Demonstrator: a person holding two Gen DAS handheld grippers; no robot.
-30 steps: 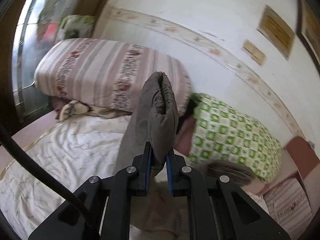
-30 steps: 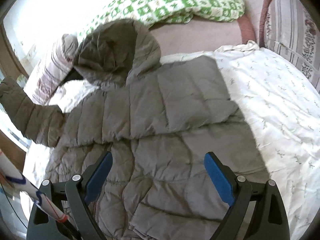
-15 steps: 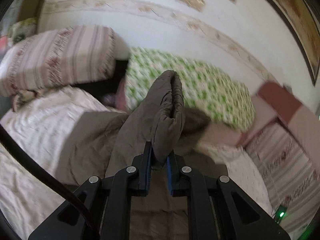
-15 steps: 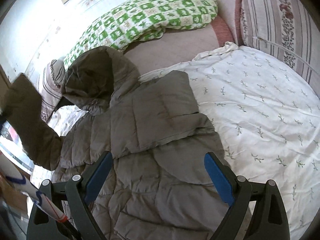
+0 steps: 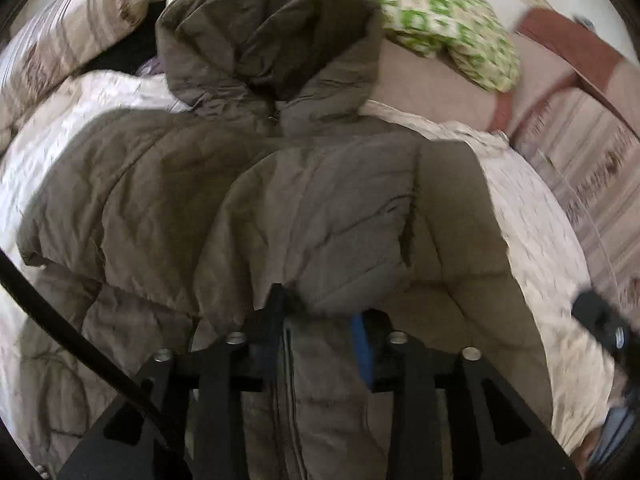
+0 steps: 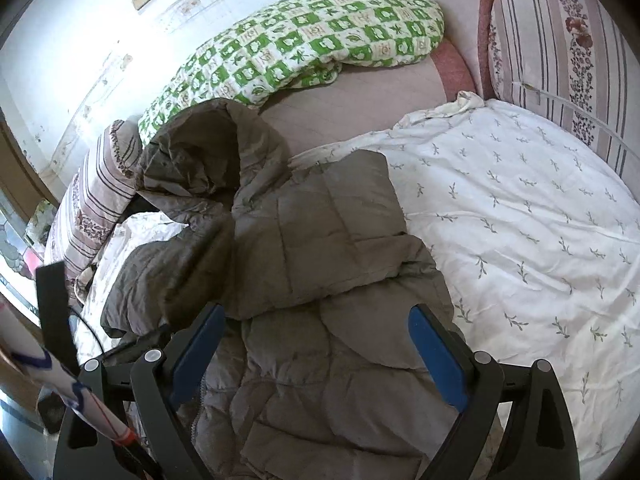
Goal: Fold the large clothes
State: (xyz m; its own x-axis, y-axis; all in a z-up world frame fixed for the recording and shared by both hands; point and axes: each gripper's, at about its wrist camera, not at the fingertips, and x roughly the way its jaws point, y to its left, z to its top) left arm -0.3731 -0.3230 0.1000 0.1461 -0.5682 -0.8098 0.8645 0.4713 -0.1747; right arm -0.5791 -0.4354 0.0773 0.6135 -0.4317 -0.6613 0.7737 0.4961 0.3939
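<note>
A grey-brown quilted hooded jacket (image 6: 320, 240) is lying spread across the white leaf-print sheet (image 6: 520, 232) of the bed, its hood (image 5: 268, 36) pointing toward the green-and-white checked quilt (image 6: 304, 44) bunched along the wall. In the right wrist view one sleeve is lying folded flat across the jacket's chest, and the lower body of the jacket is bunching in soft folds toward the camera. The left gripper (image 5: 320, 312) is pointing steeply down over the jacket with the other sleeve (image 5: 320, 216) draped forward over the chest; the sleeve's cuff end is sitting between the jaws, which are opening, and a blue pad (image 5: 362, 344) is showing on one side with a slim gap beside the fabric, so the pads are no longer pinching it. The right gripper (image 6: 316, 344) is hovering low over the jacket's lower half with its jaws spread wide apart and nothing between them but the quilted fabric lying beneath. A striped floral pillow (image 5: 60, 32) is resting at the far left of the bed in the left wrist view, and another striped floral cushion (image 6: 560, 52) is standing at the upper right of the right wrist view. The left wrist picture is motion-blurred, so fine detail at the cuff is hard to read.
</note>
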